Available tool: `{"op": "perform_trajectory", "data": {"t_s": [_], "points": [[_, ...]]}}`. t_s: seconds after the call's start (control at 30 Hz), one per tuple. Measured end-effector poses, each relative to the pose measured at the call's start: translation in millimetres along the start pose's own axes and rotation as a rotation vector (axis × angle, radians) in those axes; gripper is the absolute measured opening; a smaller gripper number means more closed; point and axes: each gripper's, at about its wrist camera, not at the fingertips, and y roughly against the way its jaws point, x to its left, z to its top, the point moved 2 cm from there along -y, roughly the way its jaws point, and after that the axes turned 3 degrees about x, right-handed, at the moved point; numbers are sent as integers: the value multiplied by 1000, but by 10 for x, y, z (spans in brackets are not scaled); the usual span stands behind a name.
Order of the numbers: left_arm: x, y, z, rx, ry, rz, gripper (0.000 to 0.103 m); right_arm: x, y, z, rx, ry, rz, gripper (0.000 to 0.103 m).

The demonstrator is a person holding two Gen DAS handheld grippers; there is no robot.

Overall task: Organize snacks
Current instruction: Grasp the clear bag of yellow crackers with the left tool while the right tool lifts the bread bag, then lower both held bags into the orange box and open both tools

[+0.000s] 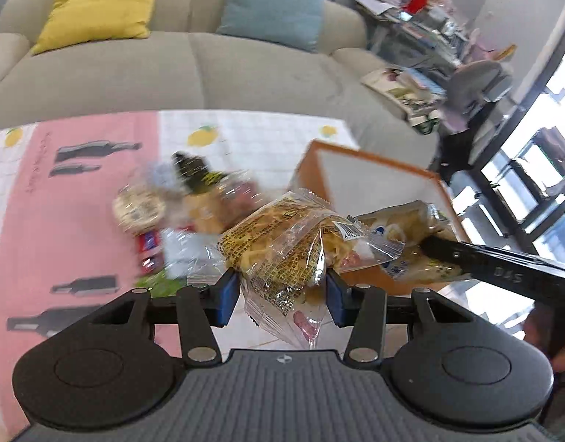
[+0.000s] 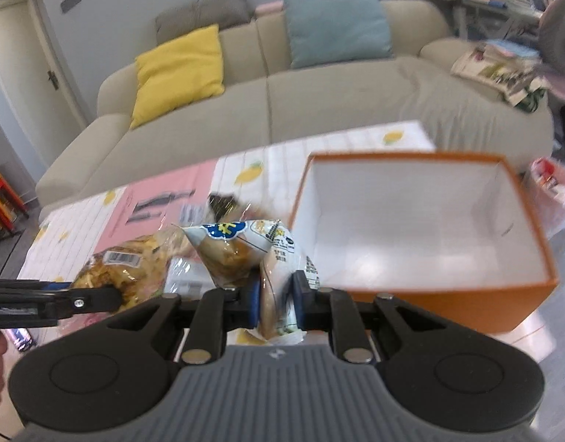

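Sofa beyond table [image 2: 319, 147]. My left claw [image 1: 282, 291] grips noodle pack [image 1: 282, 243], right claw [image 2: 276, 302] grips bun pack [image 2: 245, 246]. Next, I judge: carry both right, into box [image 2: 532, 287].

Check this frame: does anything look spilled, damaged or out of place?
Nothing spilled or damaged. The orange box stands upright, open and empty. The remaining snacks lie in a loose, blurred heap beside it on the tablecloth, not yet sorted.
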Motion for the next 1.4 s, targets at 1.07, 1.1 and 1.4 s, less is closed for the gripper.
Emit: {"op": "perform_trajectory", "data": {"t_s": [1.07,1.1,1.4], "points": [[-1240,-1769,672,349,-409,111,54,-1205,-936,348,228,-72,-180,14],[-1250,-1789,681,351,-420,121,54,-1201,-970,332,240,-64,-177,14],[-1400,-2007,623,429,-536,63,51,-1243,-1145,263,315,-54,-185,14]]}}
